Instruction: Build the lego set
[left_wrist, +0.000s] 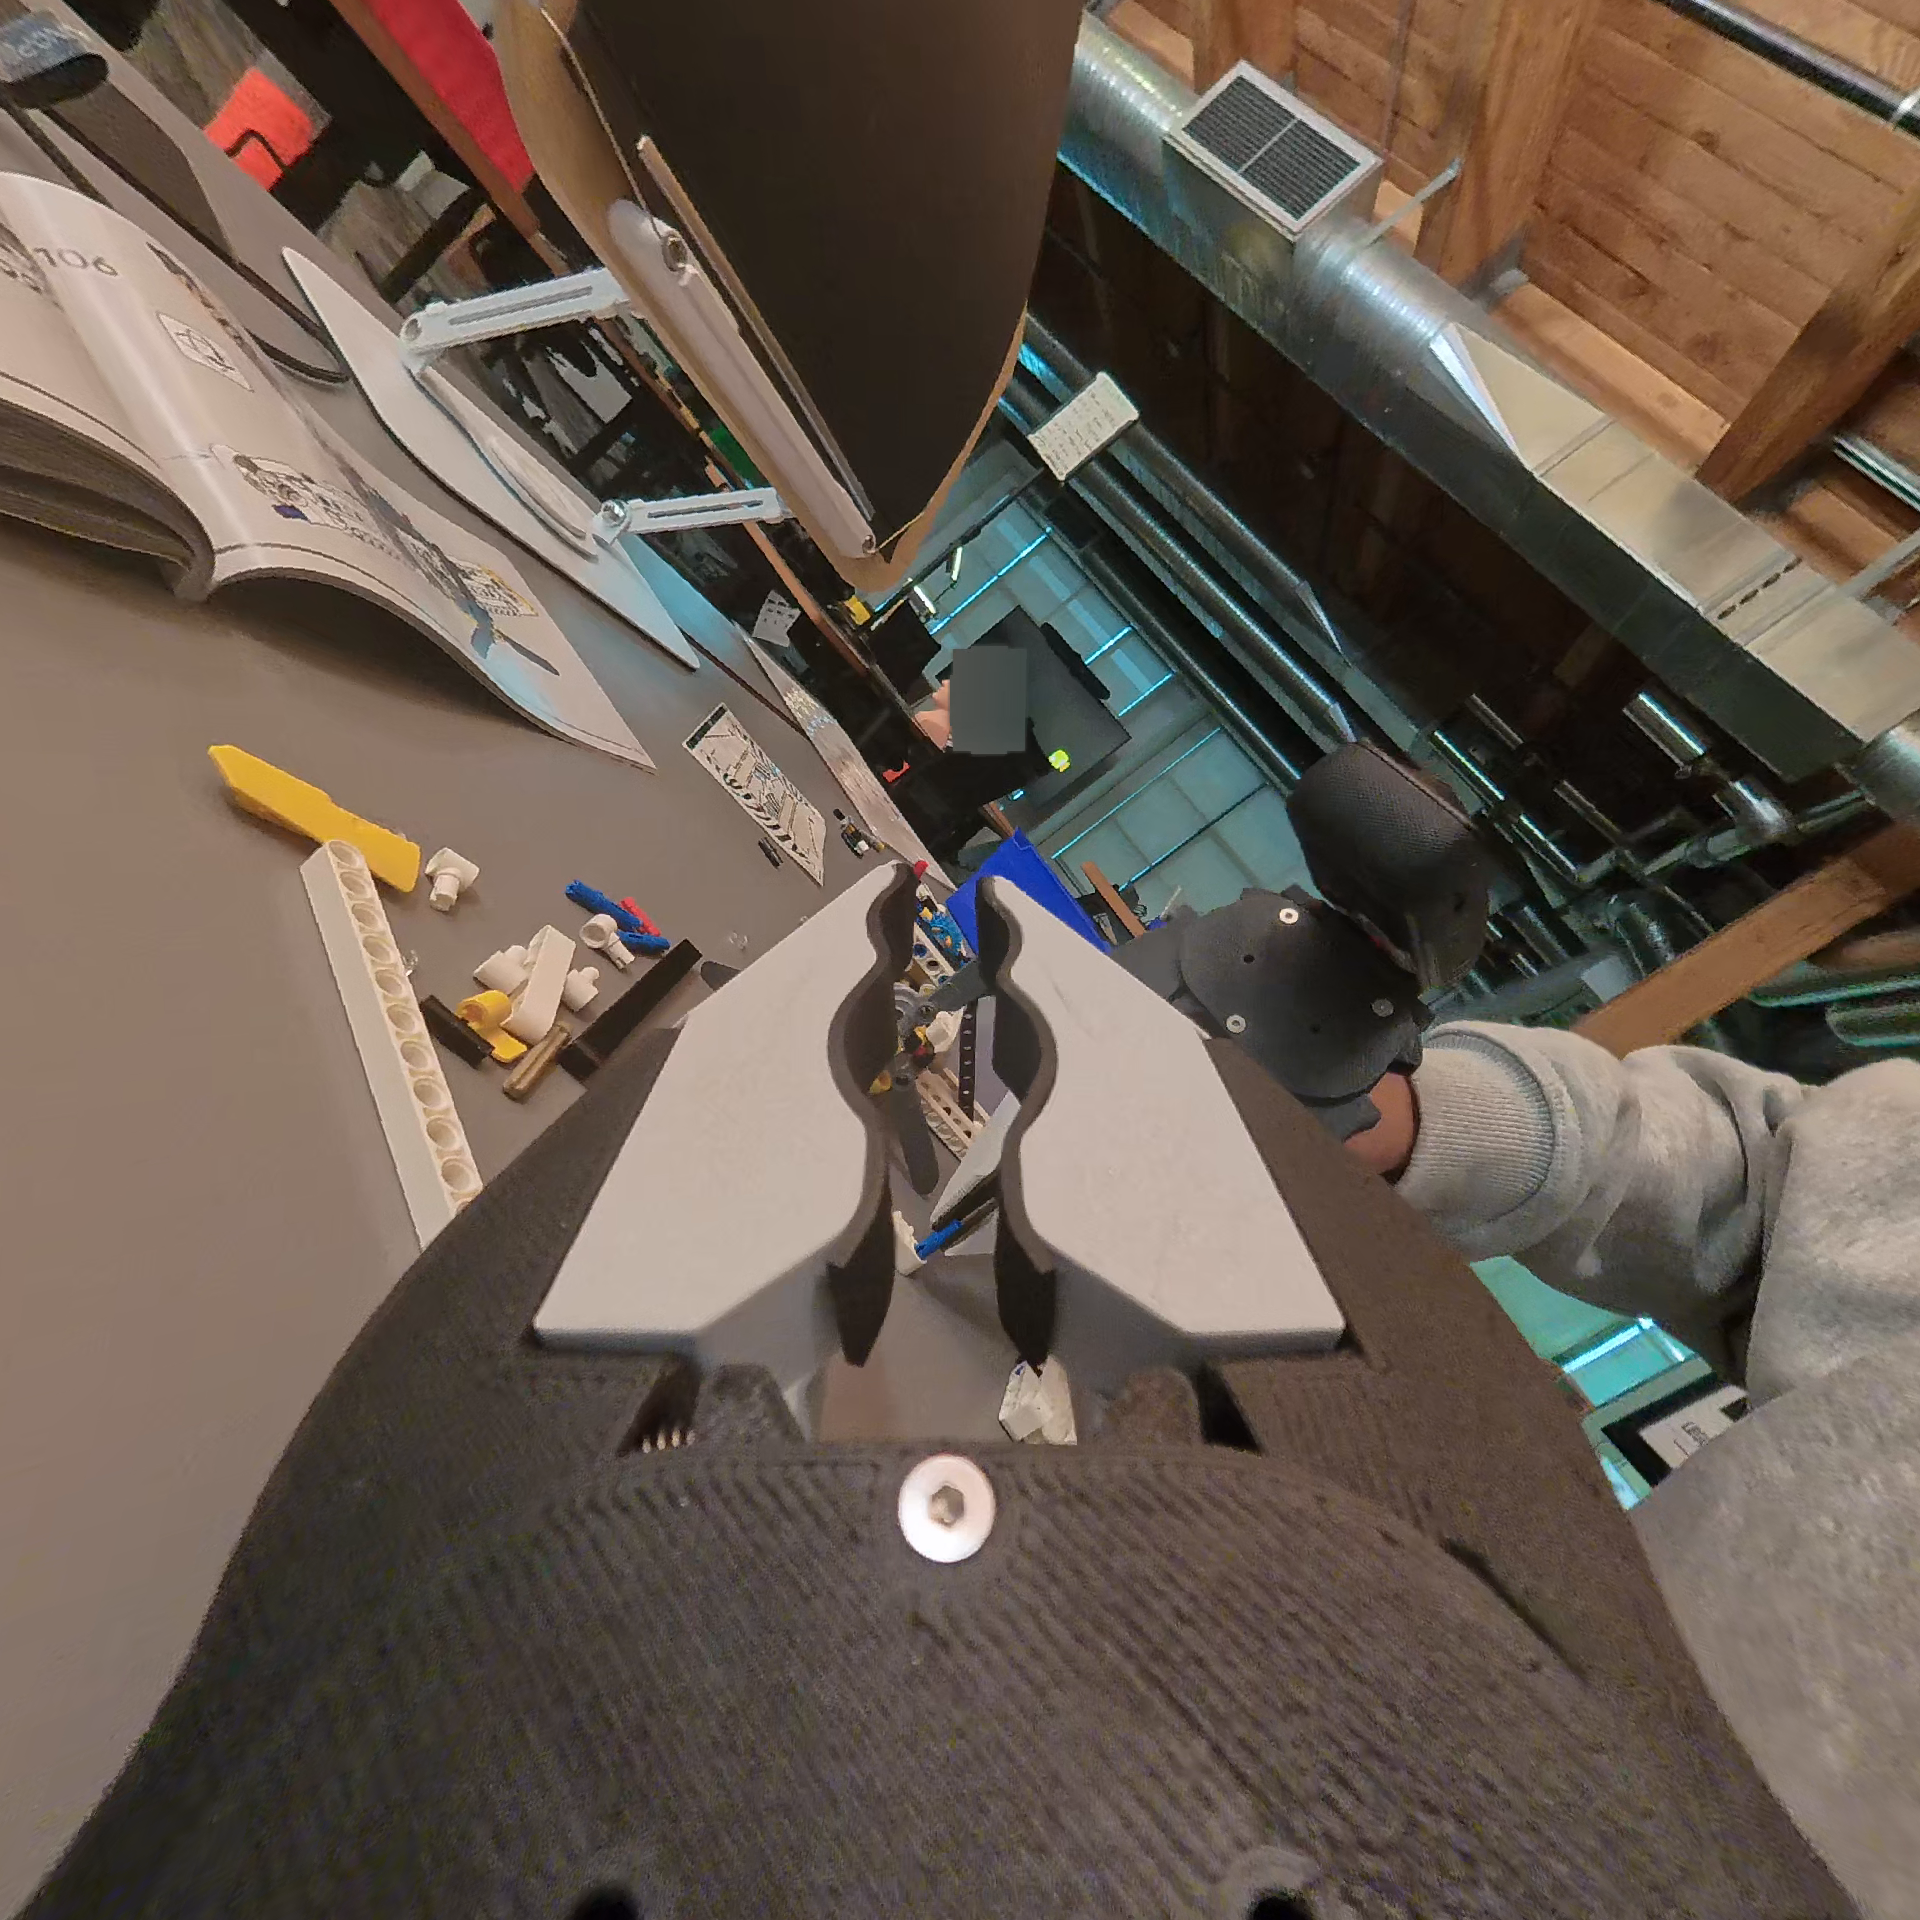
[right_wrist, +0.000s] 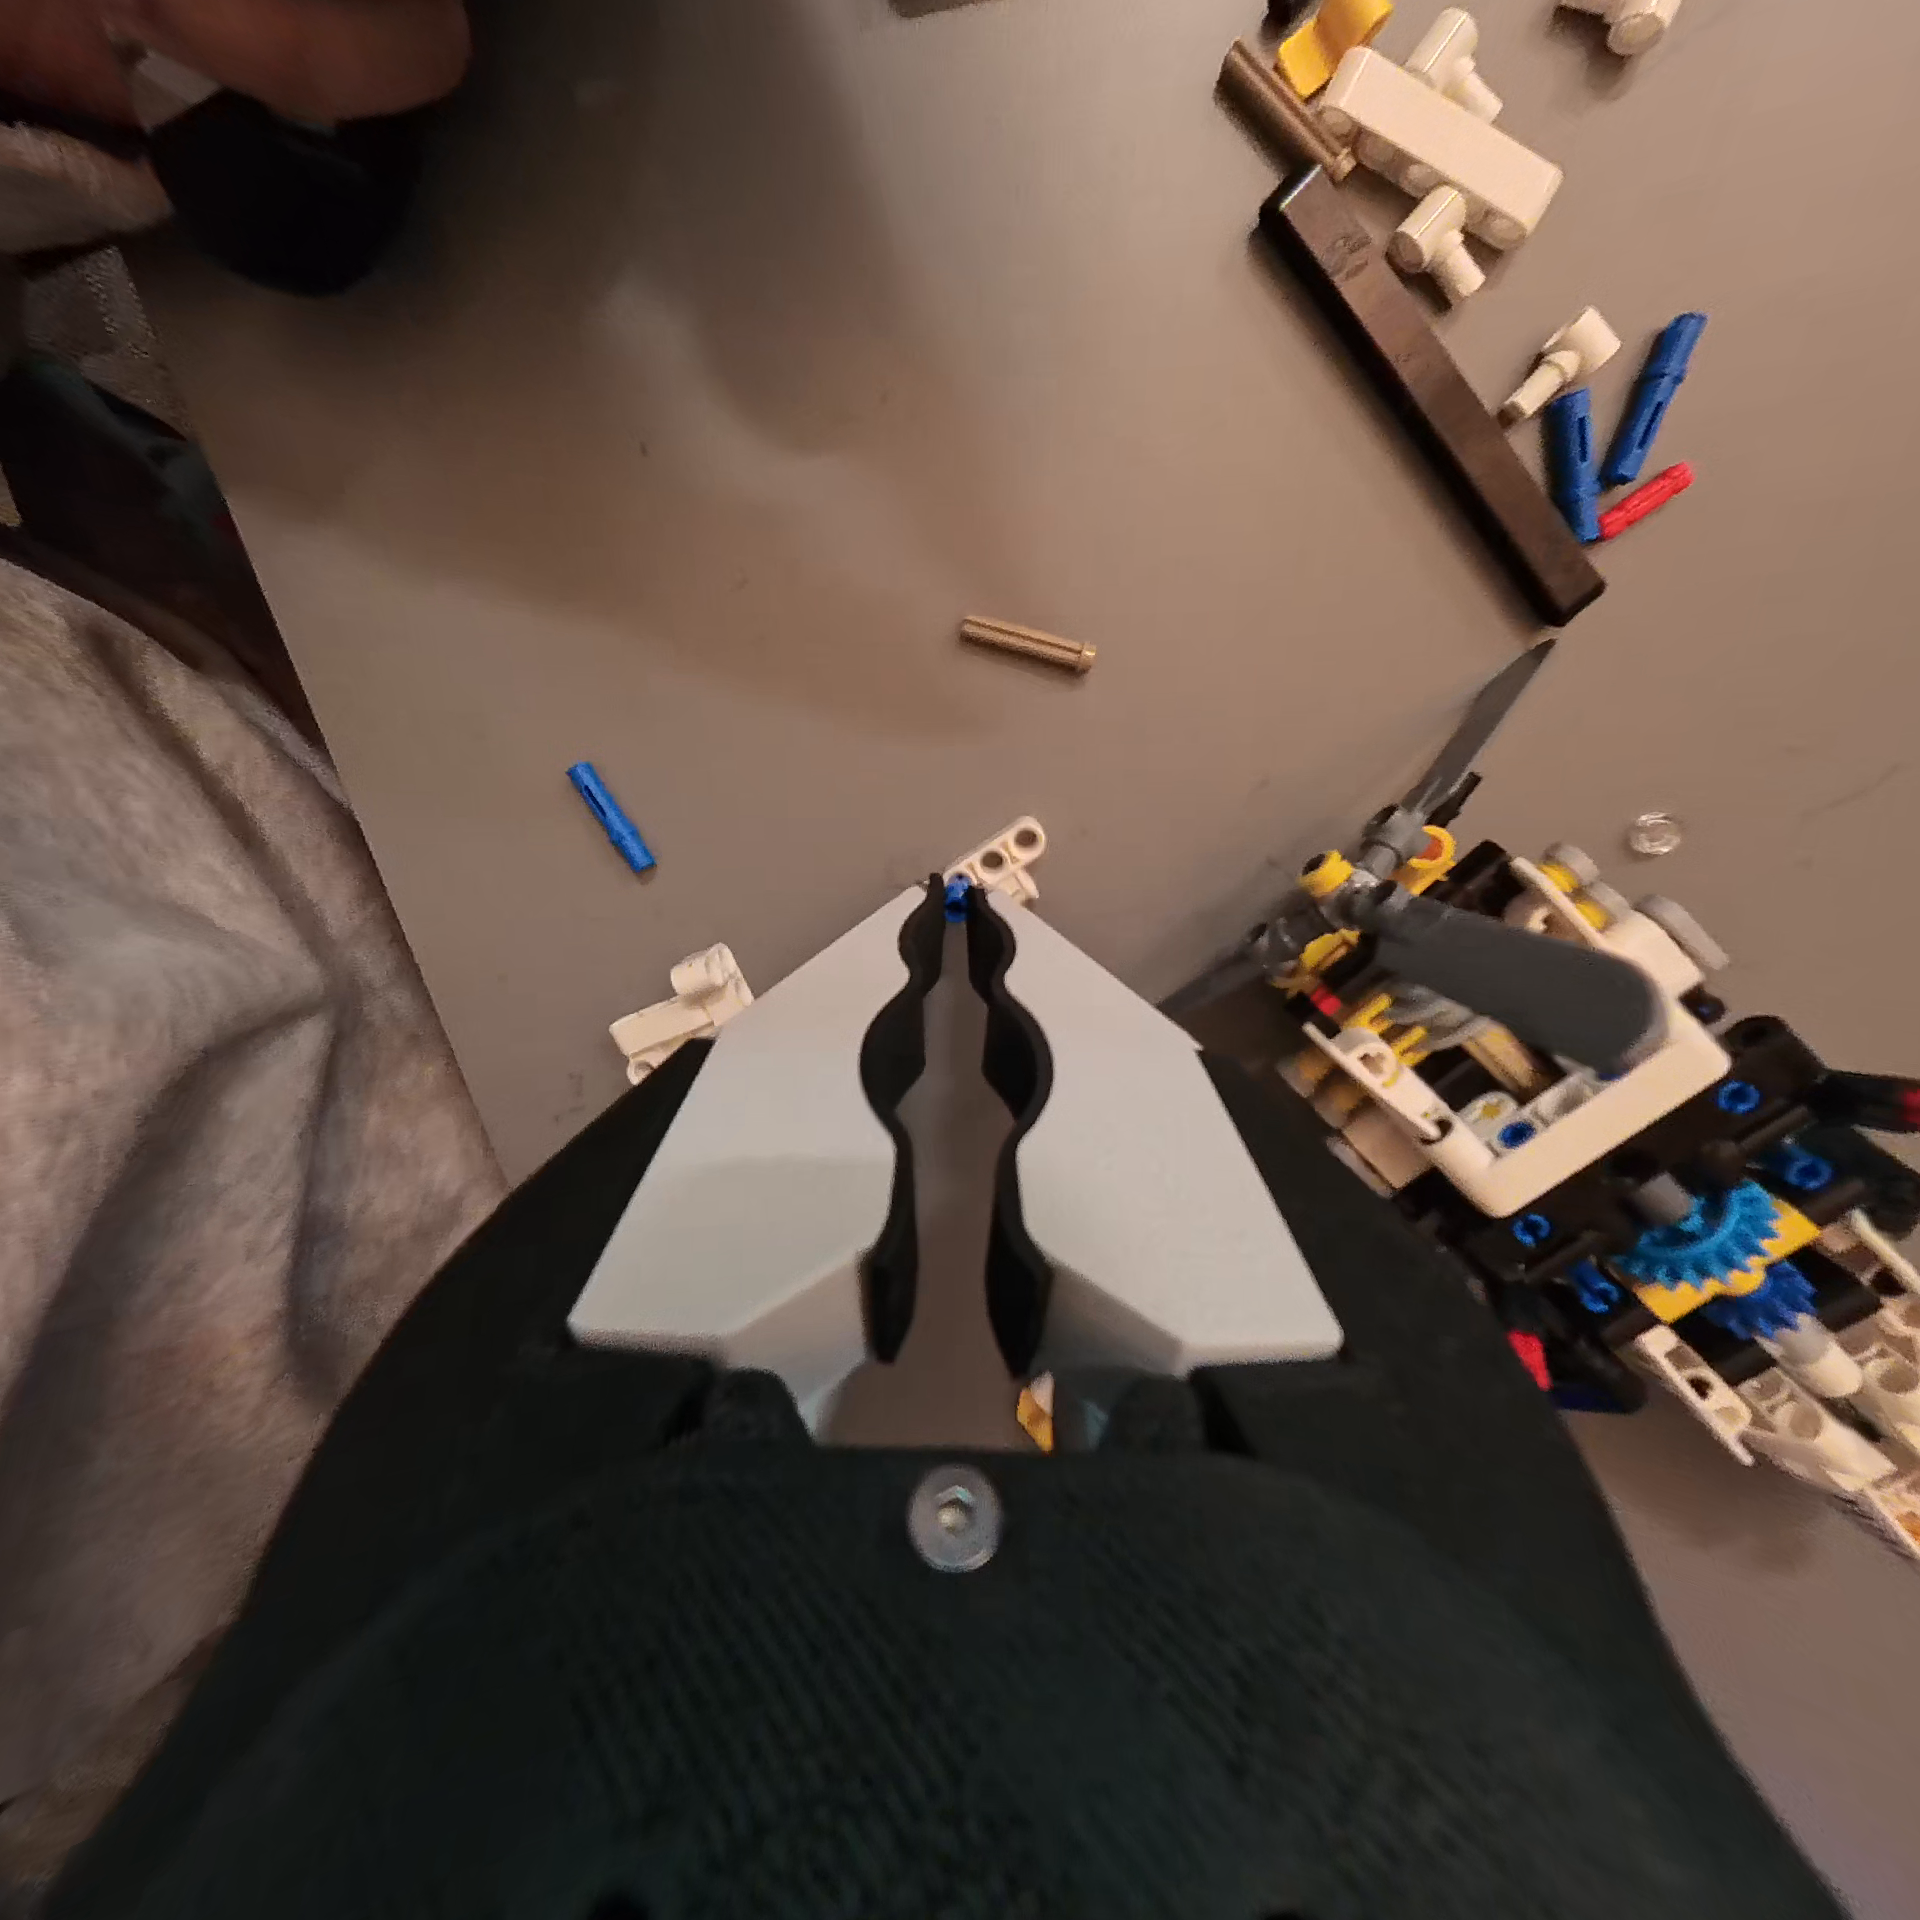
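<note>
While my right gripper (right_wrist: 957, 902) pinches a small blue pin (right_wrist: 956, 900) at its very tips, the half-built model (right_wrist: 1538, 1081) sits on the grey table (right_wrist: 727, 416) just to its right — white frame, black beams, a blue gear. My left gripper (left_wrist: 940, 904) has its fingers a little apart, clamped on nothing, with the model showing through the gap. Loose pieces lie around — another blue pin (right_wrist: 611, 817), a tan rod (right_wrist: 1027, 645), a long white beam (left_wrist: 390, 1029) and a yellow tool (left_wrist: 312, 816) beside the open booklet (left_wrist: 312, 499).
</note>
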